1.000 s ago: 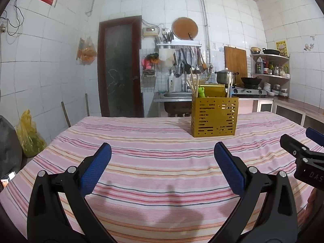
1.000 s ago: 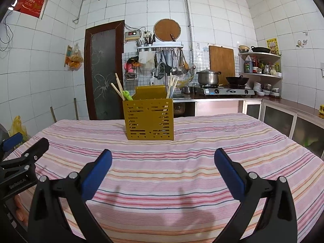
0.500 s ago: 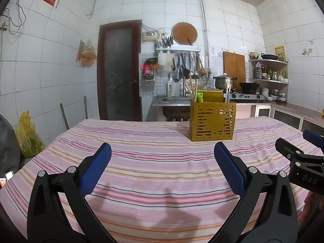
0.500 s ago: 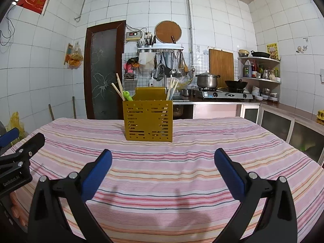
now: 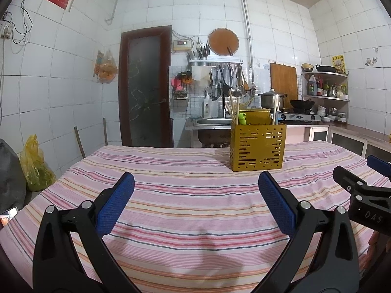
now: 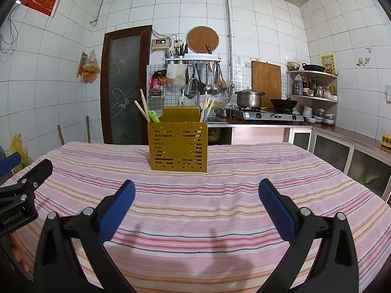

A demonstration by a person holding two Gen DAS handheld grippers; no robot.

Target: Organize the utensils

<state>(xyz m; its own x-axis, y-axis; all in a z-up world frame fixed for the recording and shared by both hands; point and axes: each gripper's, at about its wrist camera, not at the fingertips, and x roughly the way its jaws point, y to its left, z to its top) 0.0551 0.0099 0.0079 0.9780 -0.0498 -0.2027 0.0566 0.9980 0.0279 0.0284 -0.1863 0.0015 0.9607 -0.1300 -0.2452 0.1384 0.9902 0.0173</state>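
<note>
The left gripper [image 5: 195, 205] has its jaws wide apart, with nothing between them. The right gripper [image 6: 196, 206] is the same: jaws spread, holding nothing. Both hang low over the striped cloth [image 5: 185, 195] on the counter, on the near side of the holder, and the two are side by side.

The yellow holder [image 6: 178, 146] stands upright on the cloth, well apart from both grippers. Chopsticks [image 6: 143, 106] and a green utensil [image 6: 153, 116] stick out at the left end of the holder, and more chopsticks [image 6: 206, 108] at its right end. No loose utensil is visible on the cloth around the holder.

In my judgement, the sorting is either finished or not yet begun; the pictures do not decide it. If work is left, the next move calls for a forward reach to the holder and a careful pinch on one thin stick.
</note>
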